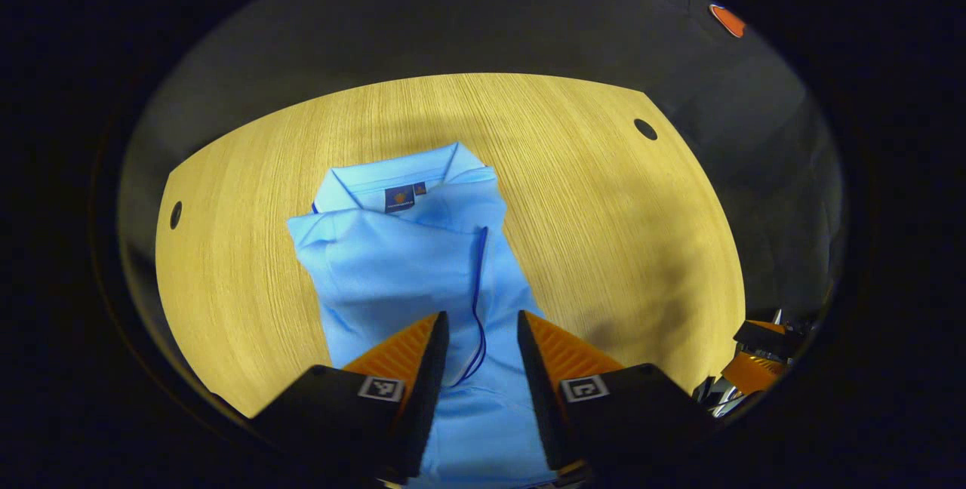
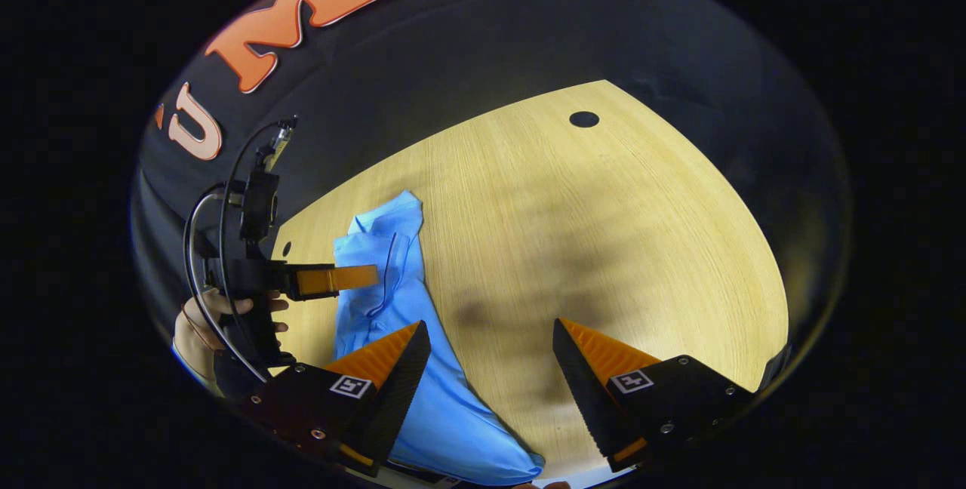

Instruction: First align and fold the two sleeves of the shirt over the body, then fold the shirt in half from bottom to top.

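The shirt (image 1: 407, 270) lies flat on the tabletop (image 1: 604, 210) as a narrow strip, both sleeves already folded over the body, so the step left looks to be the bottom-to-top fold. Its long axis runs straight away from the left gripper (image 1: 480, 334): the collar (image 1: 400, 179) is at the far end, and the hem end passes under that gripper toward the near tabletop edge. The left gripper hovers over the lower middle of the strip, its jaws parted with cloth showing in the gap between them and nothing gripped. In the right gripper view the shirt (image 2: 407, 338) lies off to the left, only the left finger overlapping its near edge, while the right gripper (image 2: 490, 338) hangs wide open over bare wood (image 2: 604, 247). The left gripper (image 2: 332, 279), held by a hand (image 2: 200, 323), sits above the strip there. Judging from this, the left gripper is nearer the fabric; the right would have to shift toward its left to reach the hem corner.
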`<state>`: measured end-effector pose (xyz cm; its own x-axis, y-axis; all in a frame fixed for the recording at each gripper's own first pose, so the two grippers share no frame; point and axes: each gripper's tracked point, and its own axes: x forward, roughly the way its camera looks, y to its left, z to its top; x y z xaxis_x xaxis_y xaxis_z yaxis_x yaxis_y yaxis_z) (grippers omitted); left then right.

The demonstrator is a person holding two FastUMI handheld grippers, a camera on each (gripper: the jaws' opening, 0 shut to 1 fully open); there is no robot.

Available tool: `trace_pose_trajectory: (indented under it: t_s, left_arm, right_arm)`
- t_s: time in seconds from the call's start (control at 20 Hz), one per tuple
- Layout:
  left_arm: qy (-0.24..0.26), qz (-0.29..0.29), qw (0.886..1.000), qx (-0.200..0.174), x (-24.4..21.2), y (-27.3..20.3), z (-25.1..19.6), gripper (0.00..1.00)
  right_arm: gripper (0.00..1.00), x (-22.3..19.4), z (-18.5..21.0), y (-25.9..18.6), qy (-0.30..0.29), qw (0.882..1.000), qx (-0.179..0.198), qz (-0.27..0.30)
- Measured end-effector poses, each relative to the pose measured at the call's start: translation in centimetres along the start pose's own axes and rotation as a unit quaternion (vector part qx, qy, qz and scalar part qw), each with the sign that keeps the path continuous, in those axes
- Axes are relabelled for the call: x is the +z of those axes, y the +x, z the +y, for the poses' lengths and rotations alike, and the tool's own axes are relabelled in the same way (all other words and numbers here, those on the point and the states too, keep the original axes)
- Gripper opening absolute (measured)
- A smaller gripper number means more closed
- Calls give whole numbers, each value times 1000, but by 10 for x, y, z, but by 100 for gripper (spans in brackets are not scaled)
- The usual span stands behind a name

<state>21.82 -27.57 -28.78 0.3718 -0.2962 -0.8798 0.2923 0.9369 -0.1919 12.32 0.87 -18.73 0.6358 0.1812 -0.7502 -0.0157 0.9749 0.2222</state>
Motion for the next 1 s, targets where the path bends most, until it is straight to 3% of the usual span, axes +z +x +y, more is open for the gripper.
trace_pose_trajectory:
  t_s: [0.1, 0.2, 0.3, 0.7, 1.0]
  left_arm:
    - [-15, -2, 1000, 1, -8, -8, 10, 84]
    - [-23, -2, 1000, 14, -17, -19, 27, 95]
    - [-26, -6, 999, 25, -29, -31, 47, 99]
    - [-92, 11, 995, 35, -116, -63, 104, 99]
    - [-87, 52, 993, 59, -182, -76, 133, 99]
  right_arm:
    - [99, -3, 8, 3, -7, 1000, 4, 8]
    - [99, -11, 19, 8, -18, 1000, 7, 15]
    - [99, -18, 28, 11, -33, 999, 8, 25]
    - [99, -70, 45, 34, -95, 992, -21, 77]
    - [99, -149, 20, 18, -133, 979, -61, 145]
